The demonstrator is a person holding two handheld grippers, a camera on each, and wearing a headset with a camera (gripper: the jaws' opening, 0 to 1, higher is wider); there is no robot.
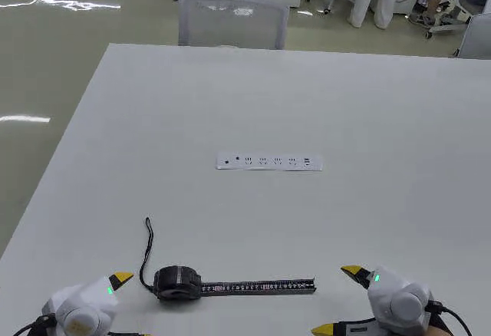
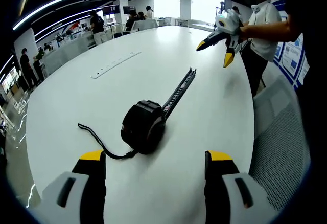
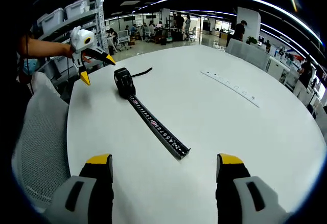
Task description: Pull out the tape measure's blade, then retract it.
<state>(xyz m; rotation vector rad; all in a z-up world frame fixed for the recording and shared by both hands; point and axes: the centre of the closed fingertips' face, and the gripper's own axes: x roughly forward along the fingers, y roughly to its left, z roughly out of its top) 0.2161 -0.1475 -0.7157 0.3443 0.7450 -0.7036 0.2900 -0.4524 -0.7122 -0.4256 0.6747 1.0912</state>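
Near the front edge of a white table (image 1: 307, 98) lies a tape measure: a compact black case (image 1: 177, 282) with its blade (image 1: 257, 286) drawn part way out, flat on the surface and pointing to the person's right. A thin black wrist strap (image 1: 147, 244) trails off the case's other side. A white power strip (image 1: 268, 162) sits well apart, further back on the table.

The left gripper (image 2: 156, 157) hovers just beside the case, jaws spread wide and holding nothing. The right gripper (image 1: 337, 299) hangs near the blade's tip (image 3: 181, 152), jaws also spread wide and empty. Neither touches the tape measure.

The case looks hard, rounded and fairly dense for its size, so it will likely slide on the smooth table unless pinned or gripped across its two flat sides. The blade is a thin metal strip, stiff along its length but prone to kinking if bent sideways. It is likely spring-loaded too, so it may snap back fast once freed. Its end hook is probably the best place to pinch, since the printed face looks slick. With nothing holding the blade out, a lock or brake on the case is probably engaged; where that control sits cannot be made out.
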